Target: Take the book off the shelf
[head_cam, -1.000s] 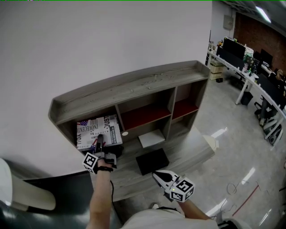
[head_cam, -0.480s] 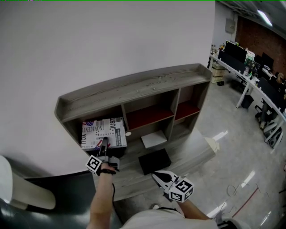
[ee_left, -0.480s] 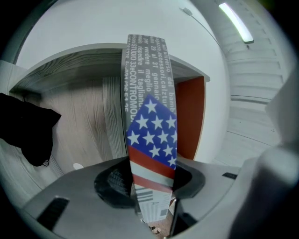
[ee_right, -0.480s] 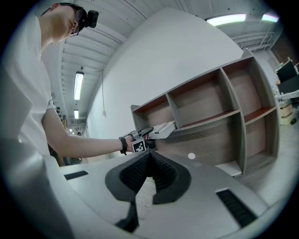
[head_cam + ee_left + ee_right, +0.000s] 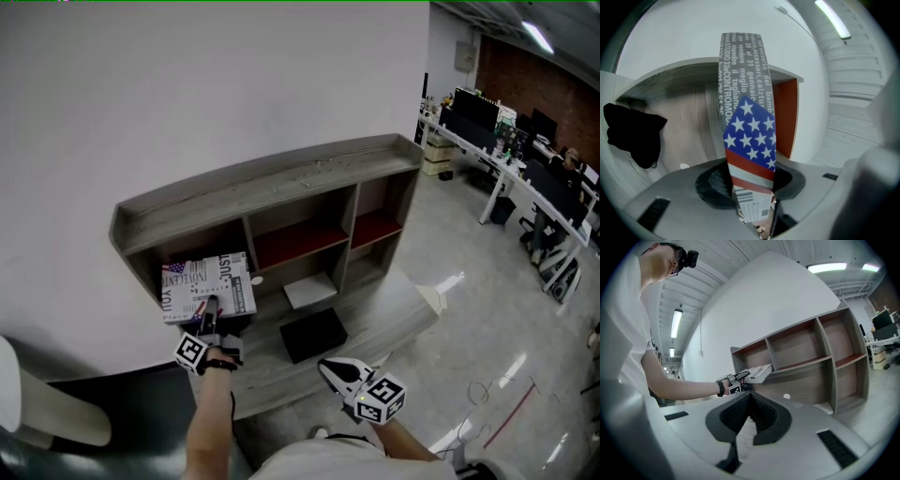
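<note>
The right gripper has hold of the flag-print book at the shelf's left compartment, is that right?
No, the left gripper holds it: the left gripper view shows its jaws closed on the book at the shelf's left compartment. The right gripper holds nothing.

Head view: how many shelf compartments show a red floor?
2: the upper middle compartment and the upper right compartment. The book covers the upper left one, so its floor is hidden.
</note>
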`<state>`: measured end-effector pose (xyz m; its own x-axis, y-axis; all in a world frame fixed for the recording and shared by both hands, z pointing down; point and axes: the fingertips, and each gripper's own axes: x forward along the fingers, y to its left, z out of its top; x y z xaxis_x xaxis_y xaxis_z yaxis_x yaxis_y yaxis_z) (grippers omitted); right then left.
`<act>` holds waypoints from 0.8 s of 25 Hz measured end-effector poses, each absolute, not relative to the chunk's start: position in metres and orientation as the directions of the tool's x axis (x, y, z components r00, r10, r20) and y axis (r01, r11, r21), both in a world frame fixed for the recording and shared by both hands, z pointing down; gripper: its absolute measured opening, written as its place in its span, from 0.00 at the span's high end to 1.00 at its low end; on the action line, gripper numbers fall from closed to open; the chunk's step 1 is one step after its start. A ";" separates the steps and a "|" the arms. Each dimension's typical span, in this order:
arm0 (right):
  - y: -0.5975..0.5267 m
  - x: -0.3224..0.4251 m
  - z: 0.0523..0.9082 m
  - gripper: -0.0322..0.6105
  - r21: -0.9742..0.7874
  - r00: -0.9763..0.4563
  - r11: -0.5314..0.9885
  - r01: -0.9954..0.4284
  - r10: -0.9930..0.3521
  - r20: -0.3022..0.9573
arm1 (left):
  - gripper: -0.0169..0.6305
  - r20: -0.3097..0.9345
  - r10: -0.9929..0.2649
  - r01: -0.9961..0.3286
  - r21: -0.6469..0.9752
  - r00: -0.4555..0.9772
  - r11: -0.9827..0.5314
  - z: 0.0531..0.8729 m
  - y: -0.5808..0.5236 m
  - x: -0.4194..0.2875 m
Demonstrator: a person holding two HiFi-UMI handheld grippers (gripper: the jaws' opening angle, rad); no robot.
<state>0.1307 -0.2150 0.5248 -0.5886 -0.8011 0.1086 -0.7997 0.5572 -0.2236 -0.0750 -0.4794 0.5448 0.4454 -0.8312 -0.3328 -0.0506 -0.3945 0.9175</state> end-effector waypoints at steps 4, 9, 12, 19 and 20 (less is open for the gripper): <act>-0.200 0.121 0.522 0.91 -0.220 -0.598 0.568 -0.793 -0.795 0.104 | 0.72 -0.336 -0.835 -0.052 0.917 0.435 -0.396 0.547 -0.461 -0.083; -0.182 0.109 0.522 0.91 -0.223 -0.615 0.584 -0.781 -0.781 0.110 | 0.72 -0.338 -0.828 -0.078 0.908 0.447 -0.412 0.543 -0.436 -0.093; -0.173 0.104 0.527 0.91 -0.228 -0.625 0.591 -0.774 -0.772 0.117 | 0.73 -0.353 -0.811 -0.100 0.890 0.467 -0.444 0.536 -0.421 -0.094; -0.155 0.093 0.530 0.91 -0.234 -0.644 0.608 -0.759 -0.754 0.130 | 0.73 -0.367 -0.802 -0.182 0.849 0.471 -0.496 0.517 -0.390 -0.108; -0.154 0.093 0.530 0.91 -0.233 -0.644 0.608 -0.759 -0.754 0.132 | 0.73 -0.370 -0.800 -0.188 0.844 0.472 -0.501 0.515 -0.388 -0.108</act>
<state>0.0935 -0.1537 0.5303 -0.6438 -0.7537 0.1322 -0.7593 0.6077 -0.2328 -0.1080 -0.3881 0.5146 0.4720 -0.8002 -0.3700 -0.1881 -0.5014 0.8445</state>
